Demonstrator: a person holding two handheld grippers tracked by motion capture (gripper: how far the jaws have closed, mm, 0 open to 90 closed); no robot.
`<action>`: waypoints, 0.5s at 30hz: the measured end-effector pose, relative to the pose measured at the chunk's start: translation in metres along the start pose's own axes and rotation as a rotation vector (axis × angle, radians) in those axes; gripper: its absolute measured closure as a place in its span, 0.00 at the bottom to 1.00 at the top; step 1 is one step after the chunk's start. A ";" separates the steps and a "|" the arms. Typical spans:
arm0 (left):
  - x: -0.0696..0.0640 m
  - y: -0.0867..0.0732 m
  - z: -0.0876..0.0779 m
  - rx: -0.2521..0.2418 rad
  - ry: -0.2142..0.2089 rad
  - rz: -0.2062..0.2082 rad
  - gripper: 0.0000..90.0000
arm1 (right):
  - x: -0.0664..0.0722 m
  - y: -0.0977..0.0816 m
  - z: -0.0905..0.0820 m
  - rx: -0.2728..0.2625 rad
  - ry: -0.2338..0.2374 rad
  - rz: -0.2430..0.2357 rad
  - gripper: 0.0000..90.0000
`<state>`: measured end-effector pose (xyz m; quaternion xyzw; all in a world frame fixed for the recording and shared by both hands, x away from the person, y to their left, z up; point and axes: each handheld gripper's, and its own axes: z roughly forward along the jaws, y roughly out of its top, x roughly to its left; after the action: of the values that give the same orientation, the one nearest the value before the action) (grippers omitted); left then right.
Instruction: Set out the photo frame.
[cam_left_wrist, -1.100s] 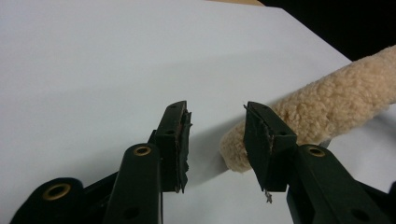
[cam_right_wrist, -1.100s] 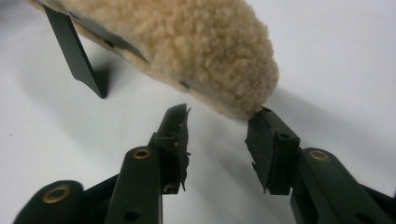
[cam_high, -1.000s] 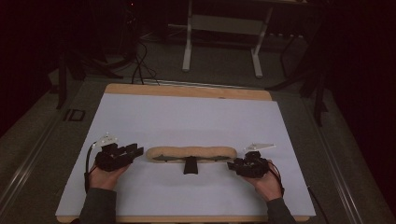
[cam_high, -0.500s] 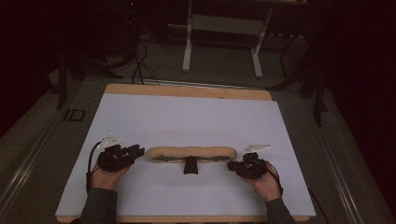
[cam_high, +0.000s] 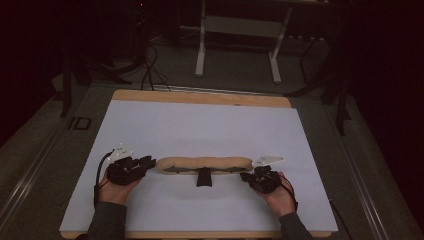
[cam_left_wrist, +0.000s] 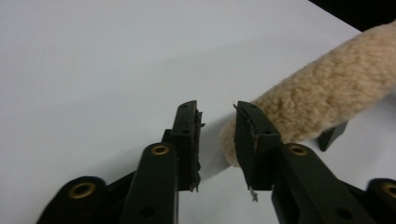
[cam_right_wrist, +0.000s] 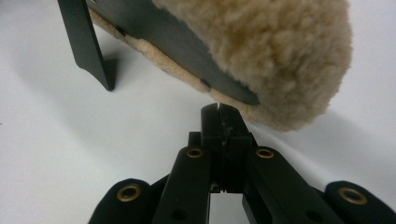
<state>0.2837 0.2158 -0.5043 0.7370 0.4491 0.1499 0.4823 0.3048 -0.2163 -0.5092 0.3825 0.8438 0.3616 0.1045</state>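
A long tan fleece roll (cam_high: 202, 163) lies across the white table (cam_high: 200, 125), with a black strip along its underside and a short black tab (cam_high: 203, 177) at its middle. My left gripper (cam_high: 147, 162) is at the roll's left end. In the left gripper view its jaws (cam_left_wrist: 217, 109) have just been closing but still stand apart over bare table, and the fleece end (cam_left_wrist: 327, 88) lies just beyond the right-hand jaw. My right gripper (cam_high: 245, 176) is at the roll's right end. Its jaws (cam_right_wrist: 219, 108) have just closed and meet right under the roll's (cam_right_wrist: 261, 51) black strip.
The white sheet covers a wooden tabletop whose edge (cam_high: 200, 97) shows at the back. Behind the table are a dark floor, a white stand's legs (cam_high: 200, 55) and cables (cam_high: 150, 70). A person's hands hold both grippers from the near edge.
The right gripper's jaws have come together at the roll's right end. The left gripper's jaws look narrower. The roll and both hands have stayed nearly in place.
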 end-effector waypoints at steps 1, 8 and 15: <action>-0.001 0.000 0.000 -0.001 -0.005 0.005 0.82 | 0.001 0.000 0.001 -0.002 -0.005 0.003 1.00; -0.006 0.000 0.004 0.036 -0.001 0.055 0.96 | 0.006 0.002 0.006 -0.014 -0.038 0.002 1.00; -0.009 0.000 0.005 0.043 0.010 0.077 1.00 | 0.007 0.003 0.009 -0.012 -0.048 0.004 1.00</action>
<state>0.2821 0.2054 -0.5053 0.7634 0.4257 0.1622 0.4580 0.3055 -0.2056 -0.5127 0.3919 0.8383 0.3575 0.1262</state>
